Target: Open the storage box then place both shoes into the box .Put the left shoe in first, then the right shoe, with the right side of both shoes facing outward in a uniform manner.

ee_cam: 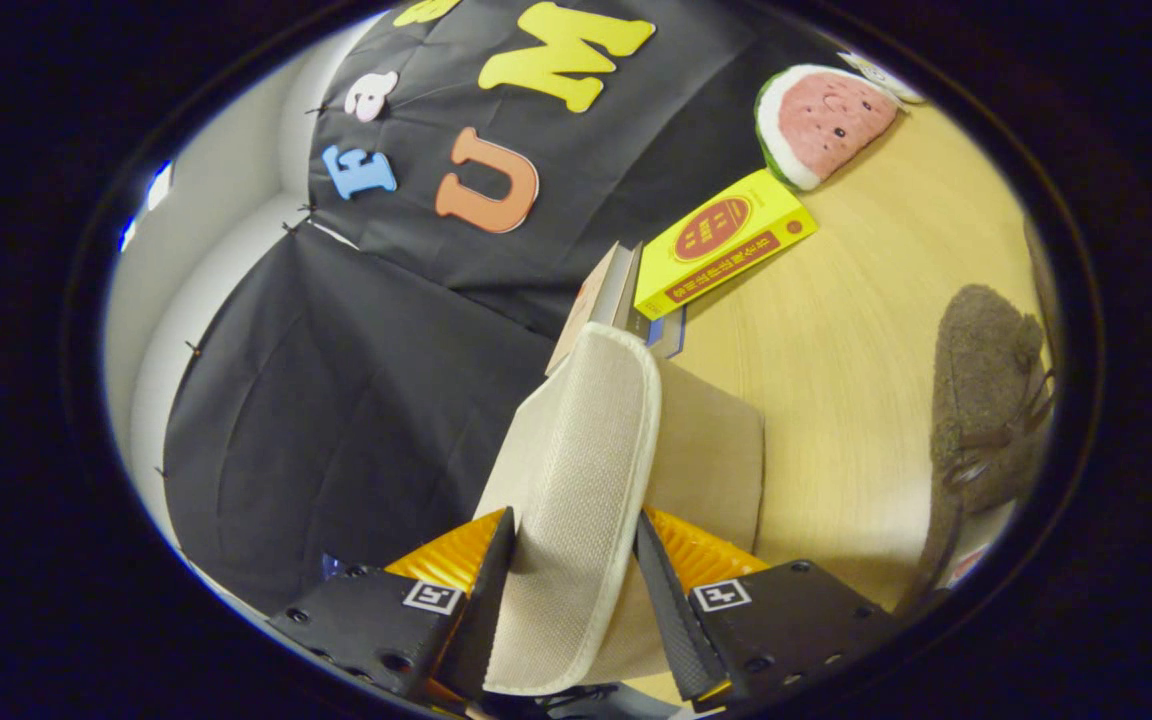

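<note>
My gripper (574,520) is shut on the beige woven lid (581,440) of the storage box, one black finger (484,590) on each side of the flap. The lid stands lifted on edge and runs away from the fingers. Behind it, the plain beige wall of the box (711,450) rests on the wooden table (866,330). One brown fuzzy shoe (986,390) with dark laces lies on the table to the right of the box, apart from it. The lid hides the inside of the box.
A yellow carton (721,240) leans on a few upright books (606,295) just beyond the box. A watermelon-slice plush (821,120) lies farther back on the table. The black cloth wall (336,400) hangs to the left.
</note>
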The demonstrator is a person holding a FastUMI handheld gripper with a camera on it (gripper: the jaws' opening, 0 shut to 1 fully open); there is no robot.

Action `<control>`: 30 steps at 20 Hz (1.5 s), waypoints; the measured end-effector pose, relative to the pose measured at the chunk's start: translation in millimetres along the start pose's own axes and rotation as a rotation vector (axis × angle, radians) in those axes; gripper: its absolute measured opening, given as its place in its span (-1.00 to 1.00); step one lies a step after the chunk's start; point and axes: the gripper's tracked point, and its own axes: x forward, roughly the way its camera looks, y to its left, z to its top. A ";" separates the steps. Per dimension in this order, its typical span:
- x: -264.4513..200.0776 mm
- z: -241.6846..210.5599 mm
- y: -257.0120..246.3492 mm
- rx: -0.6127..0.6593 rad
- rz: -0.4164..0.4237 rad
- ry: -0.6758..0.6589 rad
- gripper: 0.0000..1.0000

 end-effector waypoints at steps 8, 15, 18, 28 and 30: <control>-23.8 18.8 6.1 -0.030 -0.088 -0.042 -0.07; -42.7 28.0 38.3 -0.092 -0.122 -0.064 -0.83; -44.3 39.4 69.7 -0.087 -0.105 -0.075 -0.95; -9.2 41.5 218.8 -0.217 -0.025 -0.101 -0.95; 6.9 40.3 236.0 -0.232 -0.031 -0.097 -0.95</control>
